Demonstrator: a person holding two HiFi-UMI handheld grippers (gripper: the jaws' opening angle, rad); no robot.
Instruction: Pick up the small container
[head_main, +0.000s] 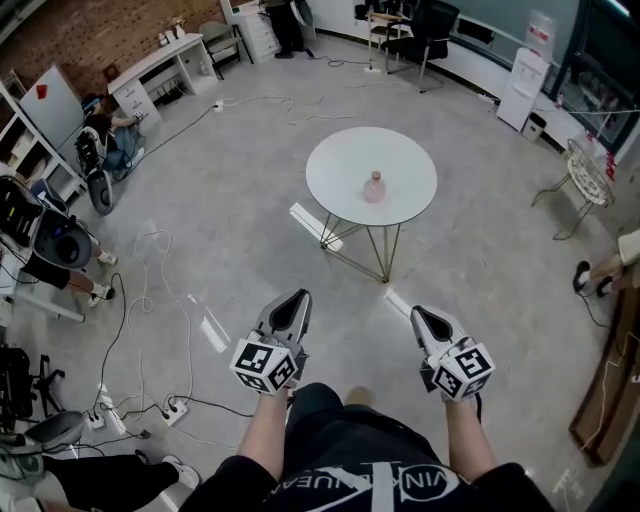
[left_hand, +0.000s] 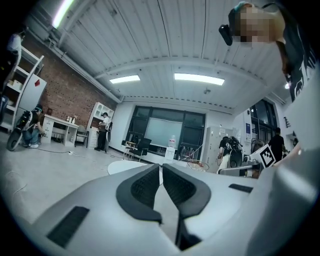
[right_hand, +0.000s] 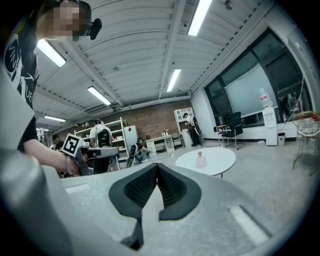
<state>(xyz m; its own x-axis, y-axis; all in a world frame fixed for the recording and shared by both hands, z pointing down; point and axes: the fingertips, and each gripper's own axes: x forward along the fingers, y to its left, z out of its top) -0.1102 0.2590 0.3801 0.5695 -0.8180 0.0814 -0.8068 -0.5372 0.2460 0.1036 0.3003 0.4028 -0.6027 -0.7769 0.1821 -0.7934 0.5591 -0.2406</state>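
Observation:
A small pink container (head_main: 374, 187) with a pale cap stands near the middle of a round white table (head_main: 340, 165). The right gripper view shows the same container (right_hand: 201, 160) on the table (right_hand: 220, 157), far ahead. Both grippers are held over the floor, well short of the table. My left gripper (head_main: 300, 296) is shut with nothing between its jaws, tips touching (left_hand: 160, 165). My right gripper (head_main: 416, 312) is likewise shut and empty (right_hand: 157, 165). In the left gripper view only the edge of the table (left_hand: 120, 166) shows, and the container is hidden.
Cables (head_main: 140, 300) and a power strip (head_main: 172, 409) trail across the grey floor at left. A white plank (head_main: 315, 226) lies by the table legs. Desks (head_main: 160, 70), chairs (head_main: 425, 35), a wire stool (head_main: 585, 180) and several people ring the room.

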